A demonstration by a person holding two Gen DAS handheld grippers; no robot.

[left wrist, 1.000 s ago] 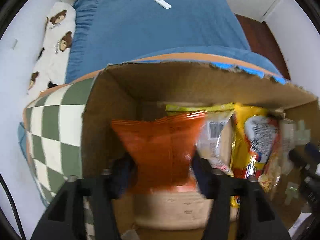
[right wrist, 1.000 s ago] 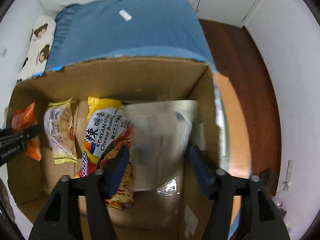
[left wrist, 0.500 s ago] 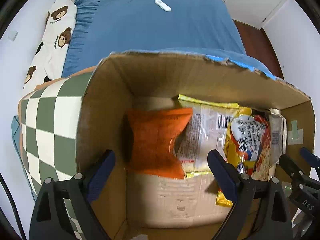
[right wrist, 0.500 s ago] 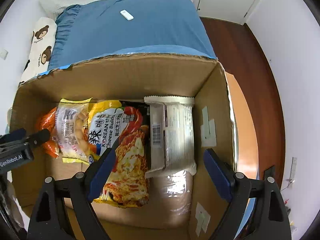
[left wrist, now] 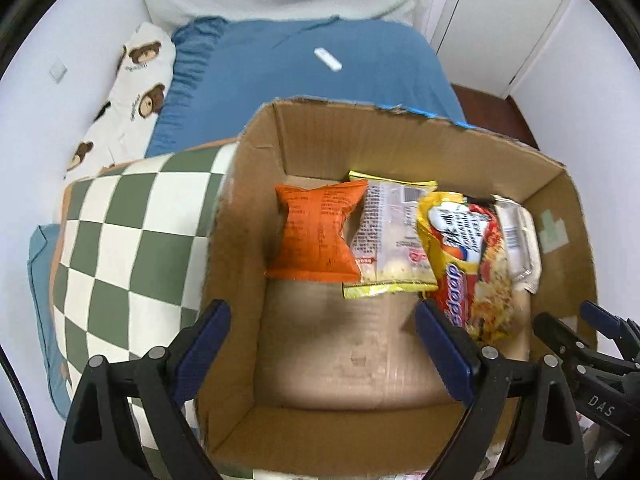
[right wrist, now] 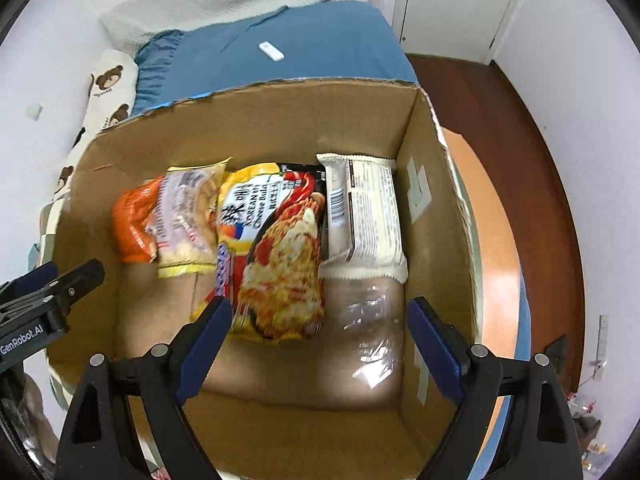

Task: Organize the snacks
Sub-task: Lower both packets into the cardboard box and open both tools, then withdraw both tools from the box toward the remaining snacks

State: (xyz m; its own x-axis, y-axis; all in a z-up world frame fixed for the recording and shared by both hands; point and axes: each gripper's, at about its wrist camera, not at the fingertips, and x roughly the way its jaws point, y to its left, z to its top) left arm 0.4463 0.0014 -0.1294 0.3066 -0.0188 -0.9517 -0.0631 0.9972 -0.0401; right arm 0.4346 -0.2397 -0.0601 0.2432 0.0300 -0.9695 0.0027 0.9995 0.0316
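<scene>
Both the left gripper (left wrist: 322,342) and right gripper (right wrist: 320,340) gape empty above the cardboard box (right wrist: 256,120); the overlapping ramen packet (right wrist: 276,248) inside could slide askew.

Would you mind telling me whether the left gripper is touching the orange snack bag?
Apart. In the left wrist view the left gripper stands open above bare box floor, with clear cardboard between its fingertips and the orange snack bag.

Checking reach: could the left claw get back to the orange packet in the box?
Probably yes: the left claw is open above the box, and the orange packet lies uncovered at the row's end.
</scene>
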